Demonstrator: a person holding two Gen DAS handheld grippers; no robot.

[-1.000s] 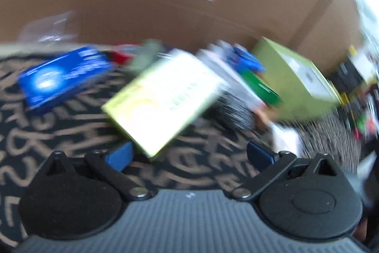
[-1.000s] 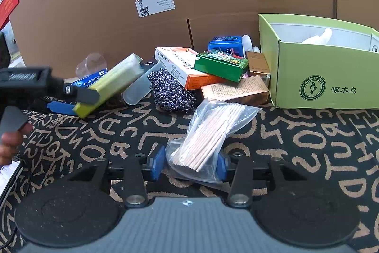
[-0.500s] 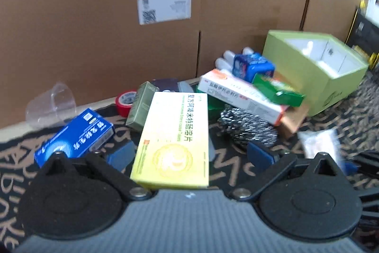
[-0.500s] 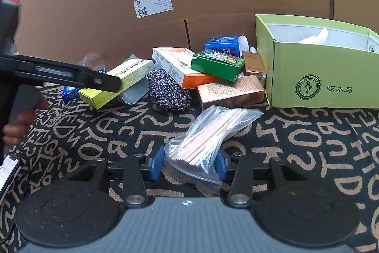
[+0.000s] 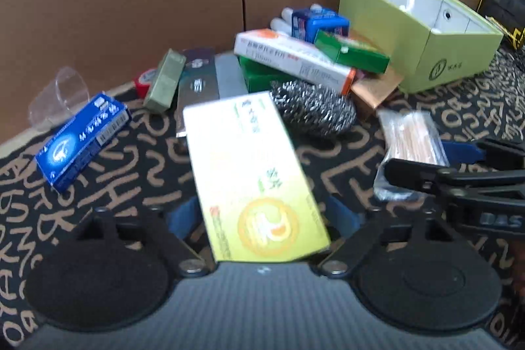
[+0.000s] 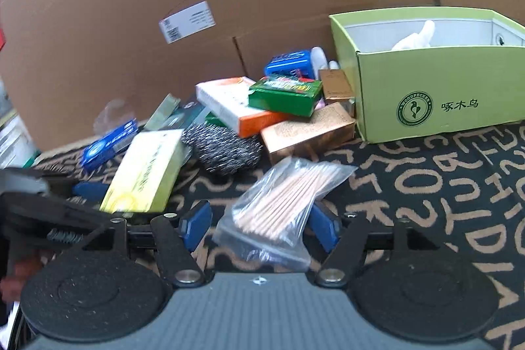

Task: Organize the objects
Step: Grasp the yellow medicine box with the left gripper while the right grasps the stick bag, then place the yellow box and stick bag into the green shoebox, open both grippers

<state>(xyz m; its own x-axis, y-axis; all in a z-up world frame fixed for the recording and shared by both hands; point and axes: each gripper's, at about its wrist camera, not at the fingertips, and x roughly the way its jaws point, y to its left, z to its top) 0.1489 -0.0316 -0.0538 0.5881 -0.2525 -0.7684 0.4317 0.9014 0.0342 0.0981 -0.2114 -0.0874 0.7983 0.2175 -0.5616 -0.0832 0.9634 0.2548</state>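
Note:
My left gripper [image 5: 262,215] is shut on a yellow-green medicine box [image 5: 252,173] and holds it above the patterned mat; the box also shows in the right wrist view [image 6: 147,169]. My right gripper [image 6: 259,225] stands with its blue fingers [image 6: 195,223] wide apart around a clear bag of wooden sticks [image 6: 282,202]; the bag lies between them, also seen in the left wrist view [image 5: 410,136]. An open green box [image 6: 433,97] stands at the right.
A pile lies by the cardboard wall: a steel scourer [image 5: 311,110], white-orange box [image 5: 292,58], green box [image 6: 285,92], copper box [image 6: 305,130], blue box [image 5: 82,140], clear cup [image 5: 59,97]. The black lettered mat [image 6: 426,186] covers the floor.
My left gripper has swung and carried the yellow-green box right, close beside my right gripper. The right gripper's fingers have opened wider around the stick bag.

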